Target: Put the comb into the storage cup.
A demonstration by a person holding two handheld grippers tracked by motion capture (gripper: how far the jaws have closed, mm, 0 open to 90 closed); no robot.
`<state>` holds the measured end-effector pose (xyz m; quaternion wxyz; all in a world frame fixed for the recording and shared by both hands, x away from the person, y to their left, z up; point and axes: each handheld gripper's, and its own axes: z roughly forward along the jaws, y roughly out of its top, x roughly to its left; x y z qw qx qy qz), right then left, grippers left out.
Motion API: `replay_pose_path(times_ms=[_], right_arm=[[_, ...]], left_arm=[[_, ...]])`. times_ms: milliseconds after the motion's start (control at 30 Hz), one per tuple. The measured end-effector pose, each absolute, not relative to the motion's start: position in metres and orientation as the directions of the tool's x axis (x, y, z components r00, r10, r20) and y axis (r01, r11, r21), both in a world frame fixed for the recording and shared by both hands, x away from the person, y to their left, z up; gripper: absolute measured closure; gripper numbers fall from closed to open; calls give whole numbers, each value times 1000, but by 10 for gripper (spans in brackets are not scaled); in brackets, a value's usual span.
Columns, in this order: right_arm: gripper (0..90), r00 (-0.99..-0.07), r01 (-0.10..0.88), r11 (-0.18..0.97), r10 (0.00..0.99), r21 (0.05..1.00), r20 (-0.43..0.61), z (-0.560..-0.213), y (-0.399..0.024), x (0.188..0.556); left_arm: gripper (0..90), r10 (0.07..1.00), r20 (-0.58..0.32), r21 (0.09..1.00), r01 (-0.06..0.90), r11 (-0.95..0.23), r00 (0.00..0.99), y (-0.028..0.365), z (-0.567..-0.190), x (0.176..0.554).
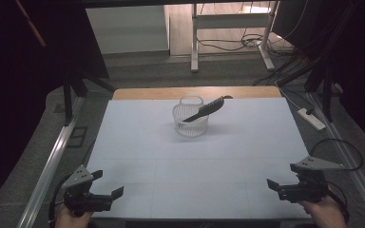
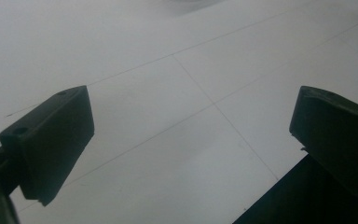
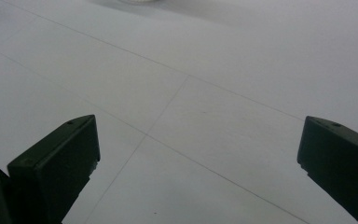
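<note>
Jaws wide apart on both grippers, nothing between them; left gripper sits at the near left corner of the worktop, held from below by a hand at the bottom edge; right gripper sits at the near right corner, its hand also coming in from the bottom; each carries a grey three-cornered plate on top, and a black cable loops away from the right one toward the worktop's right side; in the left gripper view the left gripper frames bare white surface crossed by thin seam lines, with the worktop's near edge cutting across the lower right; in the right gripper view the right gripper likewise looks over plain white sheet with faint seams; a white basket with slotted walls and an arched handle stands upright toward the far middle of the worktop, well apart from both grippers; a dark long-handled tool lies tilted in it, its lower end inside the basket, its upper end resting across the rim and jutting out to the far right; what kind of tool it is cannot be made out; a strip of bare wood shows along the far edge of the worktop beyond the white covering.
</note>
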<state>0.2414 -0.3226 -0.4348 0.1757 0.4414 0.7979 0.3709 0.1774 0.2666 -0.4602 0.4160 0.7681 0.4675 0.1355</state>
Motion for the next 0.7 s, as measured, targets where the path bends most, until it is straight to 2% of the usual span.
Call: replay_pose_path(times_ms=[700], right_arm=[[0, -514, 590, 330, 857, 737, 28, -438, -333, 232]], left_arm=[[7, 844, -168, 769, 604, -211, 509, 272, -460, 175]])
